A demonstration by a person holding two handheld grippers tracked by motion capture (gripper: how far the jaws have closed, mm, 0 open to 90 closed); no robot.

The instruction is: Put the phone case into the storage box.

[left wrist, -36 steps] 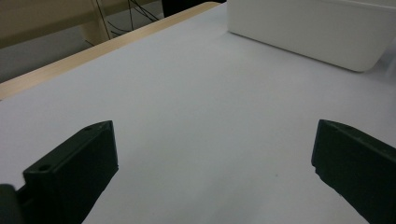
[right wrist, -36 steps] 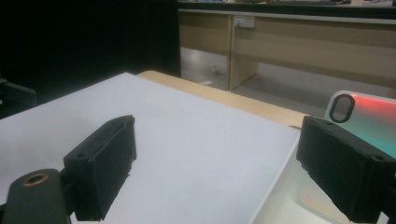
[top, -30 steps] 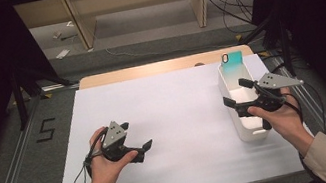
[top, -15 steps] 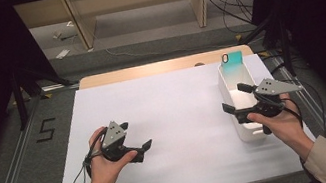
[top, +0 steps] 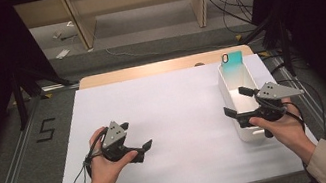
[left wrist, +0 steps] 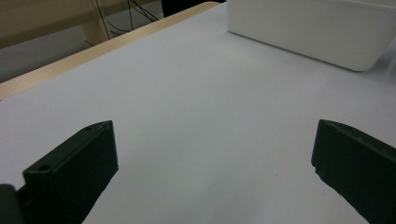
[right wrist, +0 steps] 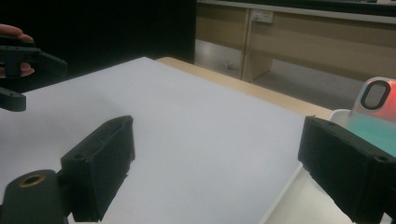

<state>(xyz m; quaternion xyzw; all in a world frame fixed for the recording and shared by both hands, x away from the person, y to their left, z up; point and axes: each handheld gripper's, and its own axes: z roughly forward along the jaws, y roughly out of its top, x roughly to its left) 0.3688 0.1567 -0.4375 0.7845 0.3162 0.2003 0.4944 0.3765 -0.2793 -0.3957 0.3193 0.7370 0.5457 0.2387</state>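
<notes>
On the white-covered worktop (top: 181,118), a white bin (top: 229,85) holding a teal phone case (top: 232,60) sits under the right claw (top: 236,102), jaws apart, empty. The left claw (top: 136,137) rests well apart, also spread.

Surface (top: 147,71) is light wood, its bare strip showing only along the far edge. A big white sheet (top: 176,119) covers nearly all of it — flat, reaching to the near edge. On the sheet at the right stands a long white bin (top: 245,134), approx. lengthwise away from the person, its far end near the sheet's far right corner. A teal phone case (top: 232,61) leans upright at the bin's far end — whether it's inside or behind, can't tell.
</notes>
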